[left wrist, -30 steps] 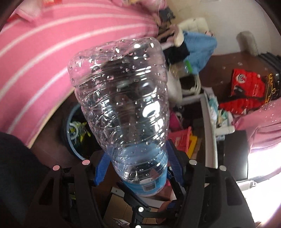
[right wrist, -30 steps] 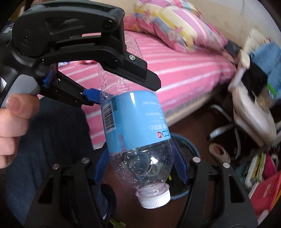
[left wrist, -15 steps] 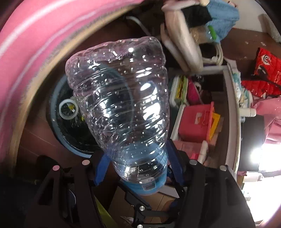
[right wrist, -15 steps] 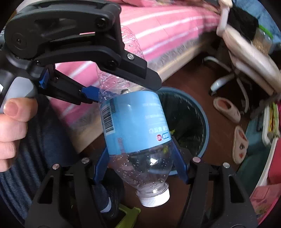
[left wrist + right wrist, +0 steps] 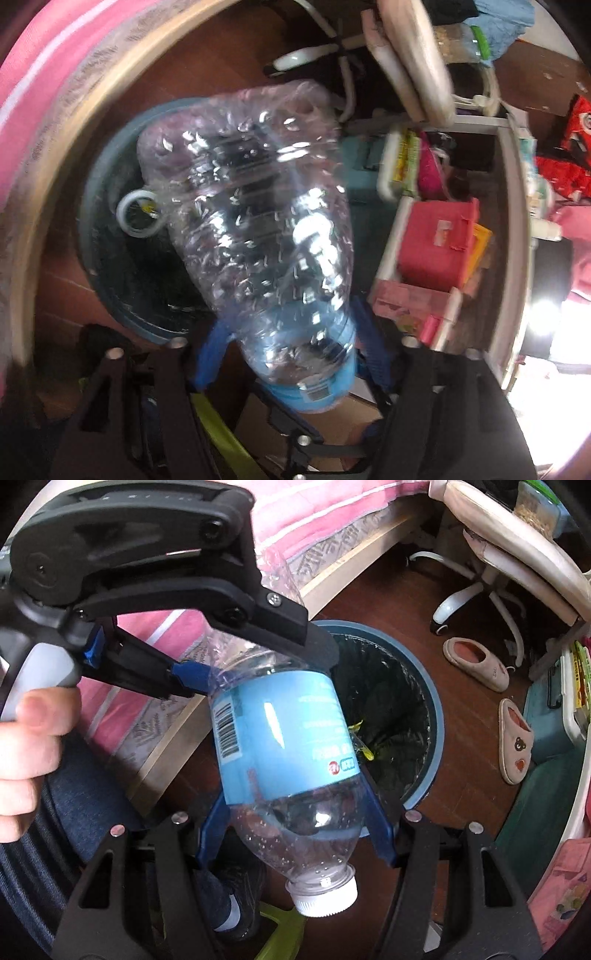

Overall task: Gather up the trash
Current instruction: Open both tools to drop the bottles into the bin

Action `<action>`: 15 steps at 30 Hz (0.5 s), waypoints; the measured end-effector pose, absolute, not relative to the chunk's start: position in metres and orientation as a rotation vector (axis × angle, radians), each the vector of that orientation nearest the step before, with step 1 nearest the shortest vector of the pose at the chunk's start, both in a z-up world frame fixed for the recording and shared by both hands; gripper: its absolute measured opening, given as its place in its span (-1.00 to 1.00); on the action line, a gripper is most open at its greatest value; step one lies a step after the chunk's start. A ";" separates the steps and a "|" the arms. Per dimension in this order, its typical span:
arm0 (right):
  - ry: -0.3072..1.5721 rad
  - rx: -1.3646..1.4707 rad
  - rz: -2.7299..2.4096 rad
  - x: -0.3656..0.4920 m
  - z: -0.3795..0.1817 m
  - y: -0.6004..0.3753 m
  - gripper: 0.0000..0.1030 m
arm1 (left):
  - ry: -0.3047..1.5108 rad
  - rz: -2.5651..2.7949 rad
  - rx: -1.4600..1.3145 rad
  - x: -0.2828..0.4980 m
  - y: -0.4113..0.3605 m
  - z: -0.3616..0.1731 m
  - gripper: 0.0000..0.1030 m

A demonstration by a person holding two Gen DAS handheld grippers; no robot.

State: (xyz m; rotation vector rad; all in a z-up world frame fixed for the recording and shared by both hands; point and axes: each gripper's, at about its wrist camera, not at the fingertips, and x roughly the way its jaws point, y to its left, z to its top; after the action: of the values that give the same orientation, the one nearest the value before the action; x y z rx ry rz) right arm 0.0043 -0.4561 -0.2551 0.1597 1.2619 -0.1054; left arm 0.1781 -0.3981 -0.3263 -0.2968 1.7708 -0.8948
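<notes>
A clear plastic bottle (image 5: 280, 734) with a blue label and white cap hangs cap-down over a blue-rimmed trash bin (image 5: 436, 716) lined with a black bag. My right gripper (image 5: 295, 812) is shut on the bottle's lower shoulder, its blue fingers (image 5: 376, 819) pressed to both sides. My left gripper (image 5: 291, 350) straddles the same bottle (image 5: 258, 206) near the label; its jaws are opening and a gap shows beside the left pad (image 5: 212, 354). A hand holds the left gripper (image 5: 258, 657) in the right wrist view. The bin (image 5: 92, 229) holds a tape ring (image 5: 138, 216).
A bed with a pink striped cover (image 5: 325, 513) runs beside the bin. An office chair (image 5: 491, 565), two slippers (image 5: 513, 749) and a shelf with a red box (image 5: 436, 243) stand to the right. A person's leg in jeans (image 5: 74, 812) is at lower left.
Both grippers have dropped and tipped downward, carrying the bottle from beside the bed to over the bin. The left gripper's fingers have spread wider around the bottle.
</notes>
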 end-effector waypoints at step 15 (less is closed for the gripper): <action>1.164 0.103 -0.201 -0.001 -0.222 -0.465 0.71 | 1.615 -0.831 -0.572 0.192 -0.353 -0.288 0.76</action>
State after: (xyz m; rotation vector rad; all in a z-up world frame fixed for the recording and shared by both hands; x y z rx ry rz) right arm -0.0014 -0.4650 -0.2217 0.1027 1.1641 -0.2008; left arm 0.1922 -0.3532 -0.2881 -0.5722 1.6147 -0.8308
